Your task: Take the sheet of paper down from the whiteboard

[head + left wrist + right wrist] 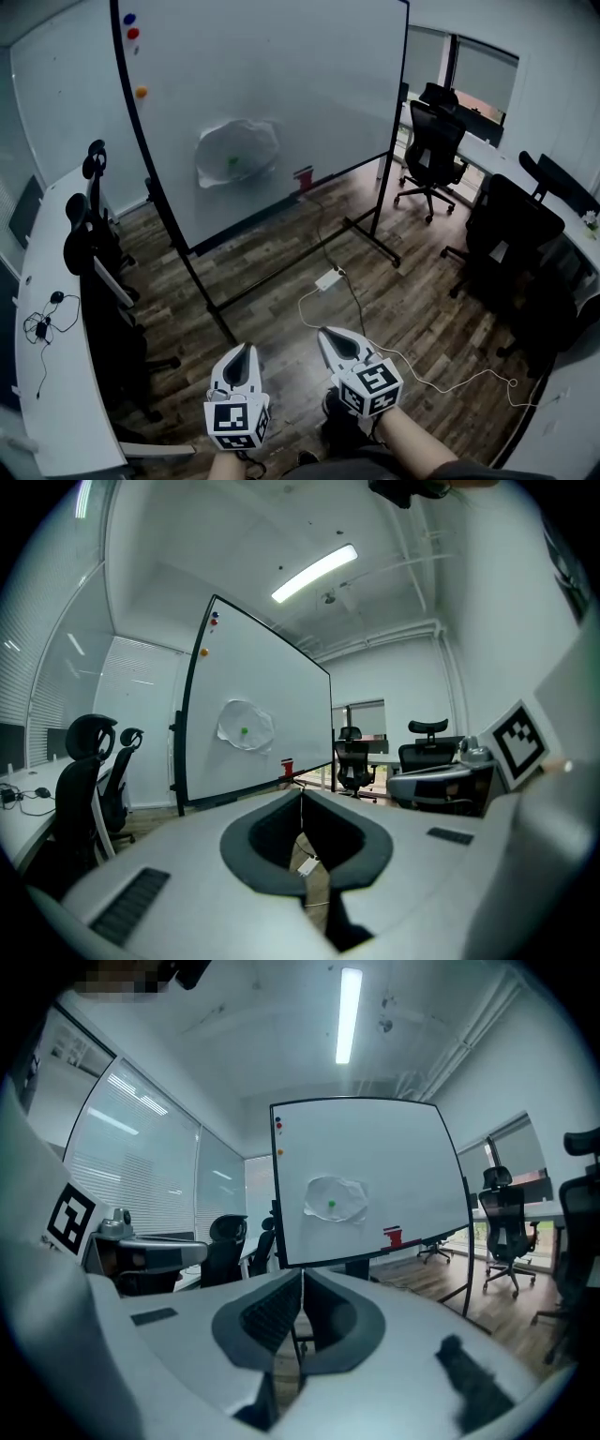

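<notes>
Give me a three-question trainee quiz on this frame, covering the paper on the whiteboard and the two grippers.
1. True or false: the sheet of paper has already come off the whiteboard.
2. Multiple choice: what colour is the magnet sitting on the sheet of paper? A) red B) green C) orange
3. Short answer: how do the jaws of the left gripper and the right gripper stand, and is anything between them?

Key
1. False: it hangs crumpled on the board, well away from both grippers.
2. B.
3. Both pairs of jaws are shut, with nothing held between them.
</notes>
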Tool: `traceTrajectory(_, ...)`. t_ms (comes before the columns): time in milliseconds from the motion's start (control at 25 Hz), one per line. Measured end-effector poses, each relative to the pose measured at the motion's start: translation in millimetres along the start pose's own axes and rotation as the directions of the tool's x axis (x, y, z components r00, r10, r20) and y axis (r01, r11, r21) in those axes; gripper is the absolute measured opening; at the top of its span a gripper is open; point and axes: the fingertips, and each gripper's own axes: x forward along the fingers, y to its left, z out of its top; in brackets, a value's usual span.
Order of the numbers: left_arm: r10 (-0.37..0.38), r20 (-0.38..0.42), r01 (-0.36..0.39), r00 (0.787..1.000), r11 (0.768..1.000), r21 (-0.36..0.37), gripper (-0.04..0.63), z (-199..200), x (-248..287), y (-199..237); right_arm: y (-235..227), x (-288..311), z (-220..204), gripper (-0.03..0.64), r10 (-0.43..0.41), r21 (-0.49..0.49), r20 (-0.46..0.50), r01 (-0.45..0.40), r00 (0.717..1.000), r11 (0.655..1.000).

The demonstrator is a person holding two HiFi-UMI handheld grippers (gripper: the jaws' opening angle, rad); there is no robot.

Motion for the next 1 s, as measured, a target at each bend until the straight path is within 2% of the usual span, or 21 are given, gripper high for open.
traceTrajectory(320,0.055,0.016,-0.055,0.998,0.998,0.009,0.015,17,56,24,-41,62,17,0.023,0.042,0.022,0.009,-0.043,0.999,0.999)
traceTrajectory(600,0.089,-0.007,-0.089,0.996,0.996,0.017,0.015,24,113,36,-84,112,34,0.023,0.088,0.037,0.019,-0.089,0.996,0.995)
traceTrajectory(880,0.163,-0.006,-0.162,0.987,0.987,0.007,0.015,37,158,48,-117,154,42,0.023,0.158,0.059,0.013,-0.159,0.987,0.986)
traceTrajectory(1000,0.189,0.009,-0.188,0.982,0.982,-0.019,0.015,42,179,54,-131,173,44,0.023,0.195,0.056,0.006,-0.195,0.981,0.979)
